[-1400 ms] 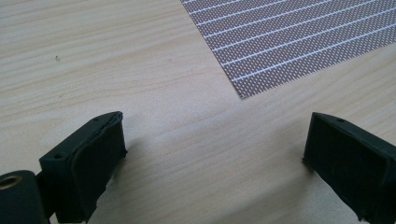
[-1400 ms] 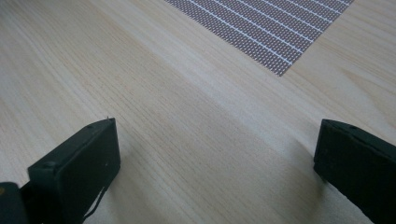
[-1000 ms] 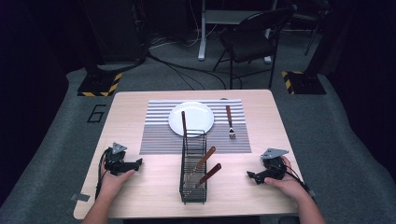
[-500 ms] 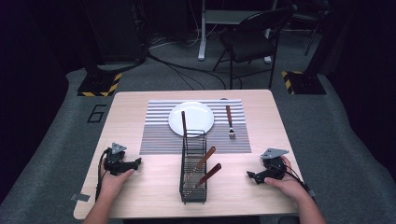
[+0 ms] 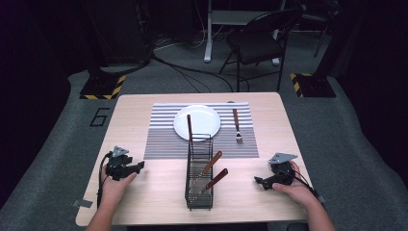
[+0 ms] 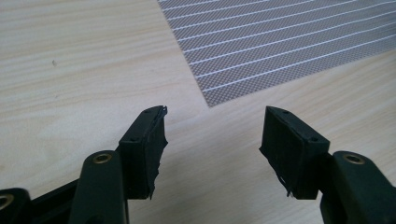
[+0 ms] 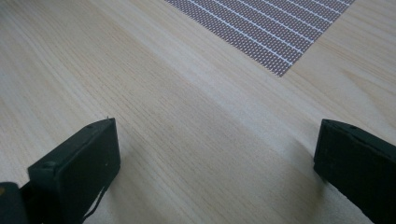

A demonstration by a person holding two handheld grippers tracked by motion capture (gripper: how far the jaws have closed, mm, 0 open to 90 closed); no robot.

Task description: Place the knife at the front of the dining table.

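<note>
Claws (image 6: 212,135) (image 7: 217,163) apart, seemingly empty.

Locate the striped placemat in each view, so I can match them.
High view: the placemat lies mid-table, under the plate and fork, behind the rack.
Left gripper view: its corner fills the upper right, beyond the open left claw.
Right gripper view: its corner sits at top, right of centre, beyond the open right claw.
Shared landmark: the placemat's white stripes on the pale wood table.

Table (image 5: 144,125) evenly lit, dark surroundings; gripper views sharp, soft shadows
</note>
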